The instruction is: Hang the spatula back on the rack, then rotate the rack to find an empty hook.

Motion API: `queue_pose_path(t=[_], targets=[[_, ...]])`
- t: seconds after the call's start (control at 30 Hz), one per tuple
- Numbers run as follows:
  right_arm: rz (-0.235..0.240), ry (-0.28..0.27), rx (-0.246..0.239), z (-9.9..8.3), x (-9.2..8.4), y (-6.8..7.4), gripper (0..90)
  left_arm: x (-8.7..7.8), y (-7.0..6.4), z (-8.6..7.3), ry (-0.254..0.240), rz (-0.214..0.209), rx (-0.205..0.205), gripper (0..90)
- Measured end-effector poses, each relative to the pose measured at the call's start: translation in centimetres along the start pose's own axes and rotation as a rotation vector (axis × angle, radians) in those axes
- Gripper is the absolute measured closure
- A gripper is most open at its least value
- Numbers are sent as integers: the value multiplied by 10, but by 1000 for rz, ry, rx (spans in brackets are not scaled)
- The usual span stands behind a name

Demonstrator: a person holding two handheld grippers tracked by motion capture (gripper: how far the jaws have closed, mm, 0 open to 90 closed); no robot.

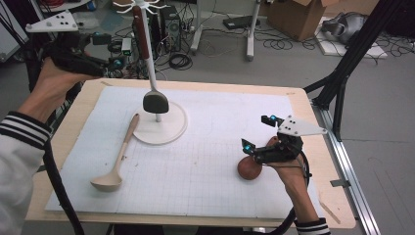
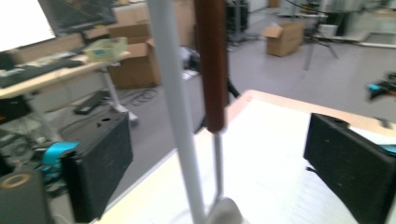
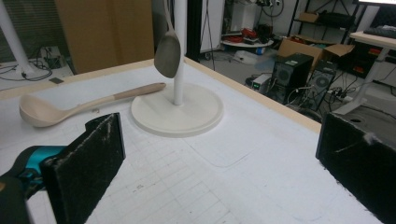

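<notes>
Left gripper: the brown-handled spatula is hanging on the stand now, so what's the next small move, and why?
Probably draw the left gripper straight back from the spatula. Its jaws stand open and apart from the brown handle, which hangs beside the white pole, so nothing is gripped. The ladle lies on the mat, likely next.

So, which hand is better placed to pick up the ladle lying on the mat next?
Probably the left. The ladle lies on the mat's left side, left of the rack's base. The left tool is open and empty. The right tool, also open, rests far across beside a brown ball.
</notes>
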State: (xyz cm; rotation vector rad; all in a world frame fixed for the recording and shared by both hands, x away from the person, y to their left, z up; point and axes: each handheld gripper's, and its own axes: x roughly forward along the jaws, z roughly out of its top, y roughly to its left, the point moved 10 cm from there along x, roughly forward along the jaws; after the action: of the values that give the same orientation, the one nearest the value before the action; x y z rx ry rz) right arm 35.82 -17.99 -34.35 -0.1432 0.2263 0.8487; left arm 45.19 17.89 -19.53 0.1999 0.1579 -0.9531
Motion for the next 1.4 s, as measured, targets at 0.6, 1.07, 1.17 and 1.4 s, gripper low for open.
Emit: queue_pose_path(t=[0.6, 1.07, 1.17, 1.4], targets=[[-5, 3, 7, 0, 1, -1, 5, -25, -6, -44, 59, -38, -15, 17], [-4, 3, 7, 0, 2, -1, 5, -22, -8, -46, 68, -42, -24, 17], [-2, 9, 13, 0, 3, 0, 5, -22, -8, -45, 71, -35, -29, 17], [0, 15, 16, -1, 4, 1, 5, -21, -9, -36, 79, -41, -17, 63]])
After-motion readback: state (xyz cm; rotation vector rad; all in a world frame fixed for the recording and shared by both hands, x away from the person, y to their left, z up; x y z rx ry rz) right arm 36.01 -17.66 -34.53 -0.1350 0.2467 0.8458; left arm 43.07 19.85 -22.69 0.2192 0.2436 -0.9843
